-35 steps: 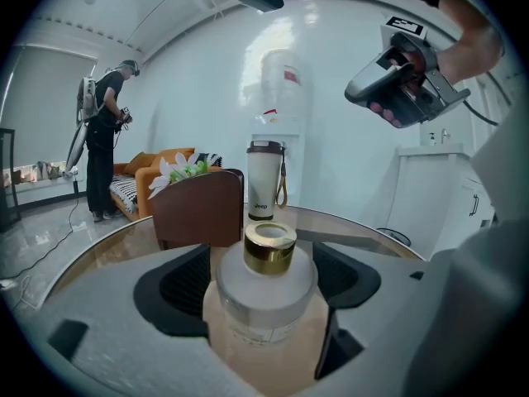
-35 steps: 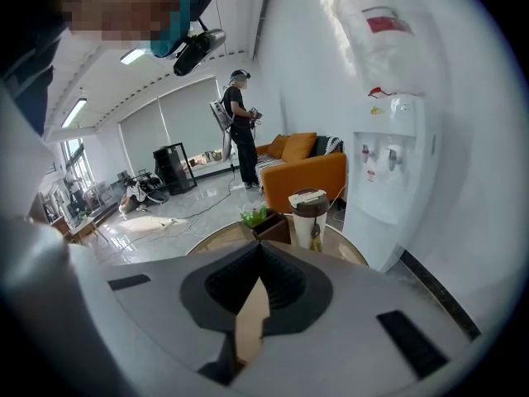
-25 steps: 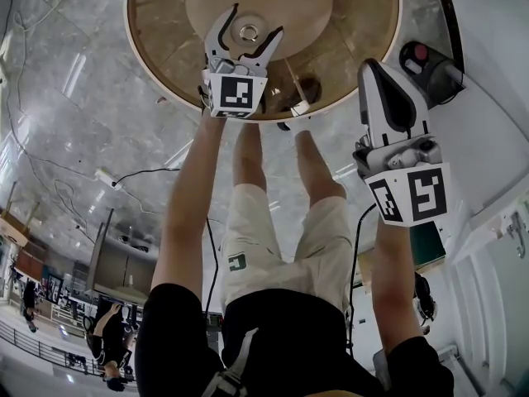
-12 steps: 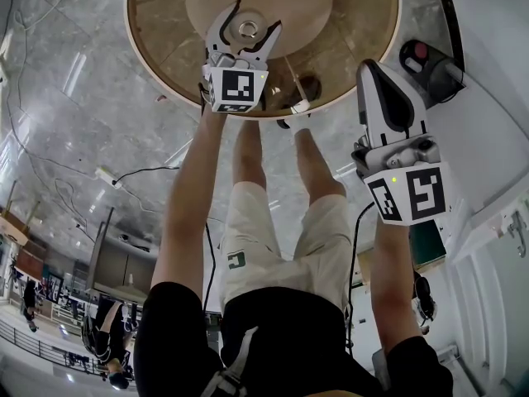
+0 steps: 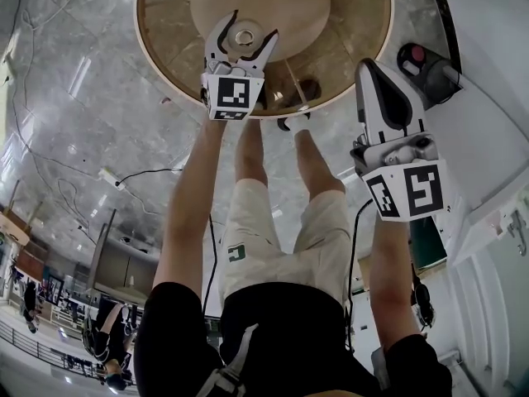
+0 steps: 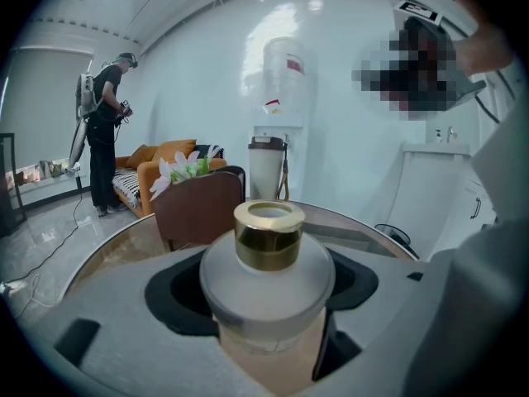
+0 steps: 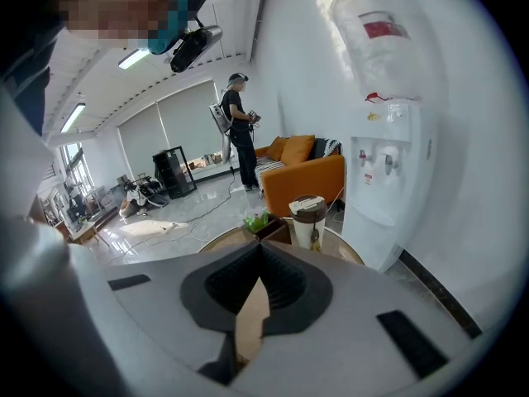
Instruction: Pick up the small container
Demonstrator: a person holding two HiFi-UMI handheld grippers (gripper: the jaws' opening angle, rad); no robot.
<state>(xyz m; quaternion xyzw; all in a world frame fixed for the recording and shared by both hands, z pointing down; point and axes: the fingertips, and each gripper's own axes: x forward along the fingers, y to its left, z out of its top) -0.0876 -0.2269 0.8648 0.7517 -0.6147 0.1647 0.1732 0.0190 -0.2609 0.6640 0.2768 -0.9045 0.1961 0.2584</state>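
At the left of the head view, the left gripper (image 5: 250, 25) reaches over a round brown table (image 5: 165, 48). Its two fingers are spread on either side of the small container (image 5: 245, 35), which stands on the table's paler inner disc. The left gripper view shows the container as a frosted jar with a gold collar, sitting deep between the fingers. A dark gap runs along its right side, so we judge the fingers not yet pressed on it. The step in hand looks like the grasp itself. Next the fingers need to close evenly on the frosted body below the shoulder, then lift straight up, since the smooth wall could slip. Farther right, the right gripper (image 5: 372, 66) hangs beyond the table's edge, fingers together with nothing between them. Both grippers' cubes carry black-and-white square markers, not words. A faint line of print on the container and a red label on the water dispenser (image 6: 285, 89) behind it are too blurred to read. A green mark on the person's shorts (image 5: 236, 260) is likewise unclear.
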